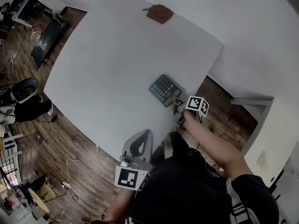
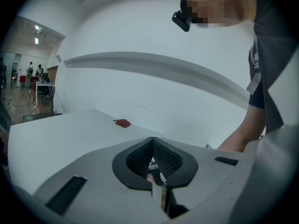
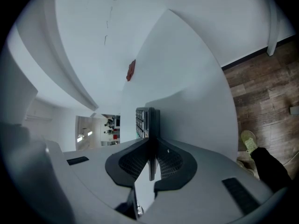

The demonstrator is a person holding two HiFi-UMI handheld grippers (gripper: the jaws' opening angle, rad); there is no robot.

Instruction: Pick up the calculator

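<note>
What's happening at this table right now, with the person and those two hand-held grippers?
A person stands at a white table with a gripper in each hand. The right gripper is clamped on an edge of the calculator, near the table's edge; whether it has left the surface is unclear. The left gripper hangs back by the person's body, jaws together, empty.

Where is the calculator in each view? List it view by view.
Head view: calculator right of centre.
Left gripper view: not in it.
Right gripper view: centre, edge-on between the jaws.
Shared landmark: red patch, in all three.
</note>
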